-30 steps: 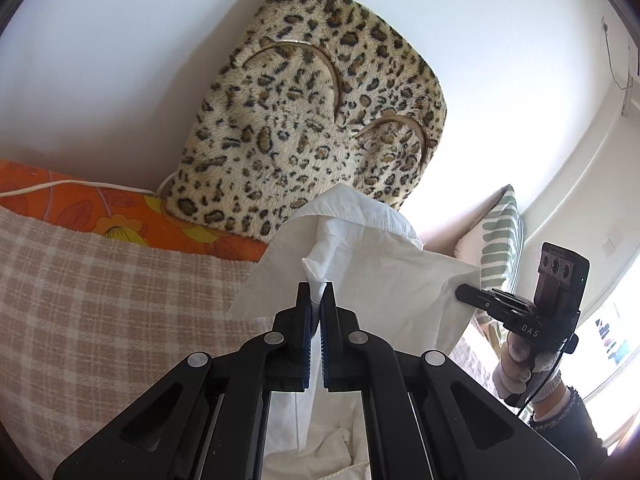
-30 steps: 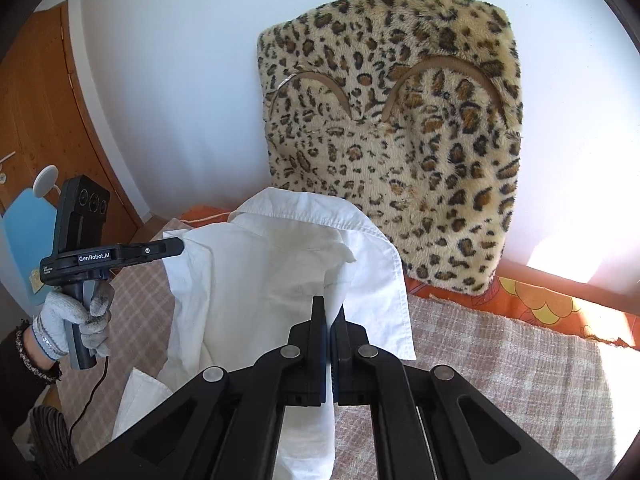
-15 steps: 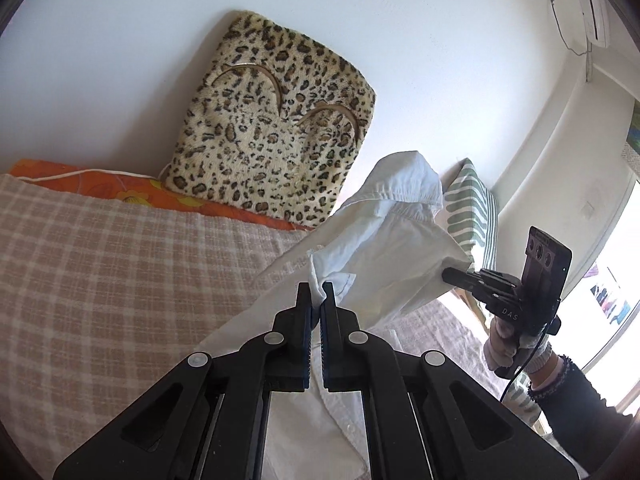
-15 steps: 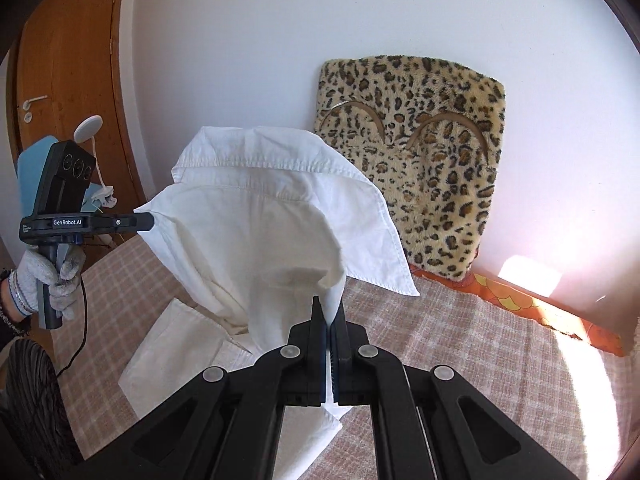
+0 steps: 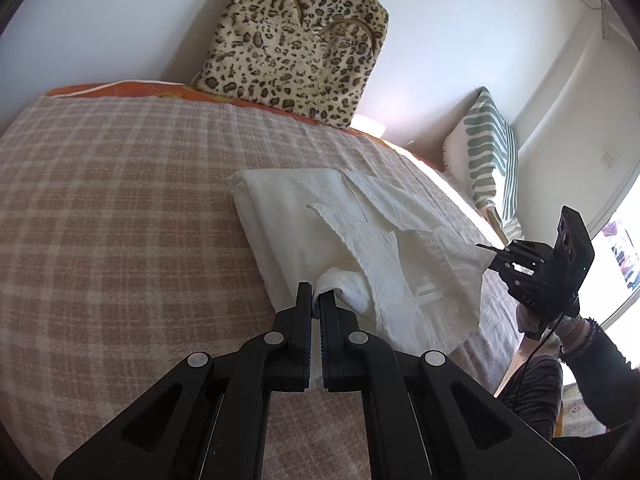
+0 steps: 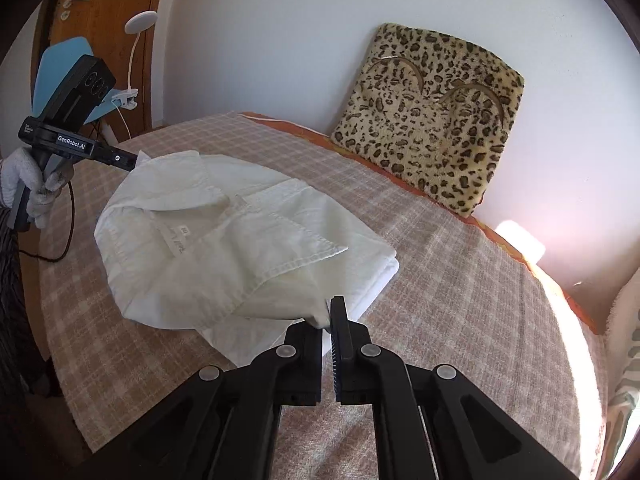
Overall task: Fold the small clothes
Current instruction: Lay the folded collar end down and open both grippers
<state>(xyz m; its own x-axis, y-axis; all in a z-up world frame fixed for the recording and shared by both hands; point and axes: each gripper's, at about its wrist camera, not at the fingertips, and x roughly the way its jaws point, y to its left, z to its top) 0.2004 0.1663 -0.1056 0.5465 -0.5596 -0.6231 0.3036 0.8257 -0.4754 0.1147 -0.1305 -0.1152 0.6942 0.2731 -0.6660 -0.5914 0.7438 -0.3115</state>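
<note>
A small white collared shirt point(image 5: 360, 240) lies folded over on the checked bedspread point(image 5: 120, 220); its collar and label face up. It also shows in the right wrist view point(image 6: 224, 240). My left gripper point(image 5: 316, 300) is shut on one shoulder corner of the shirt, low over the bed. My right gripper point(image 6: 326, 320) is shut on the other corner, also low. Each gripper shows in the other's view: the right one point(image 5: 486, 250) pinching the shirt's far edge, the left one point(image 6: 134, 162) likewise.
A leopard-print cushion point(image 5: 296, 40) leans against the white wall behind the bed. A green striped pillow point(image 5: 488, 152) lies at the bed's right end. A wooden door point(image 6: 108, 20), a clip lamp point(image 6: 136, 32) and a blue object stand to the left.
Both grippers have swung the shirt's upper half from held up in the air down toward me, laying it over the lower part on the bed.
</note>
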